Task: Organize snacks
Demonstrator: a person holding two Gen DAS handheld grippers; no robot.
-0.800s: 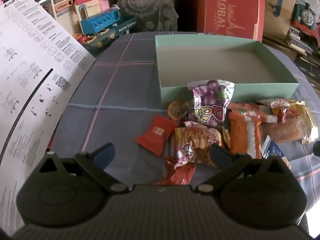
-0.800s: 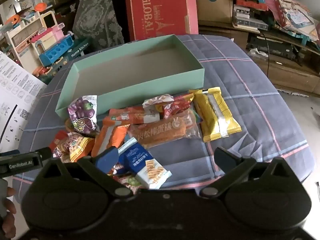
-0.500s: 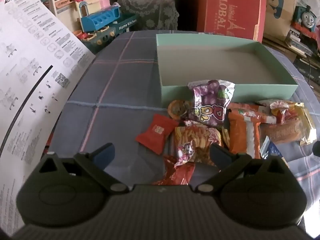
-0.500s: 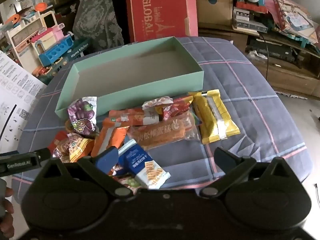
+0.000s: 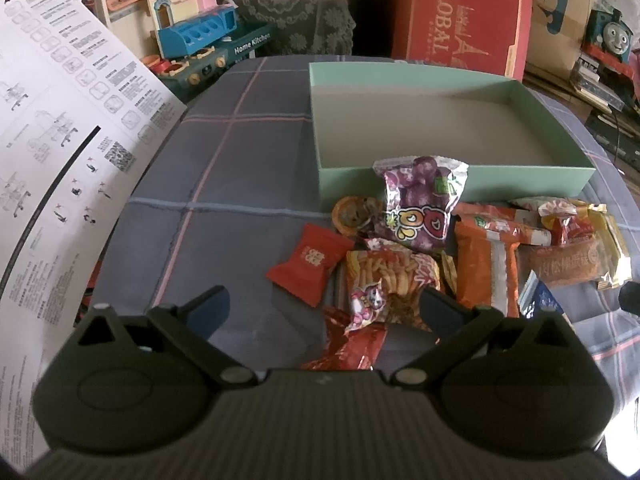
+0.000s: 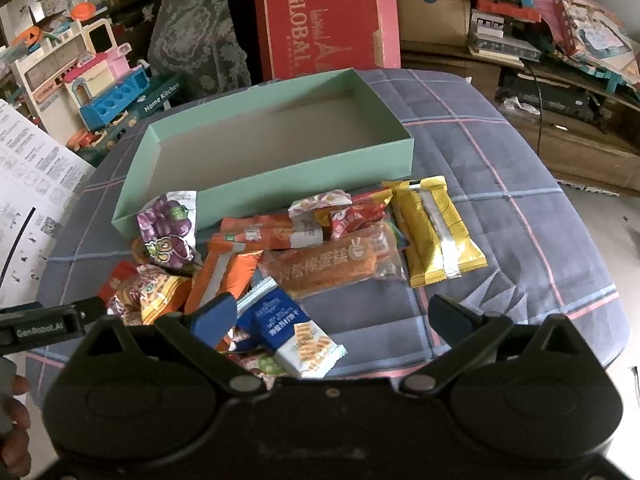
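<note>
Left wrist view: the left gripper (image 5: 324, 304) is held with its jaws spread fully wide and nothing gripped, above a red candy packet (image 5: 310, 264) and a fries packet (image 5: 390, 276). The snacks are heaped on the plaid cloth (image 5: 224, 184) just in front of the mint-green box (image 5: 452, 180). The right gripper (image 6: 334, 316) is likewise wide apart and unladen, over a blue biscuit packet (image 6: 294, 330).

Both views are showing dim, uneven indoor light. Ahead of the jaws, the green box (image 5: 448, 120) is casting a soft shadow across its own floor. Beyond the jaws' left side, the white printed sheet (image 5: 60, 128) is glaring. Fisheye distortion is bending the edges; corners are darkening and blurring.
</note>
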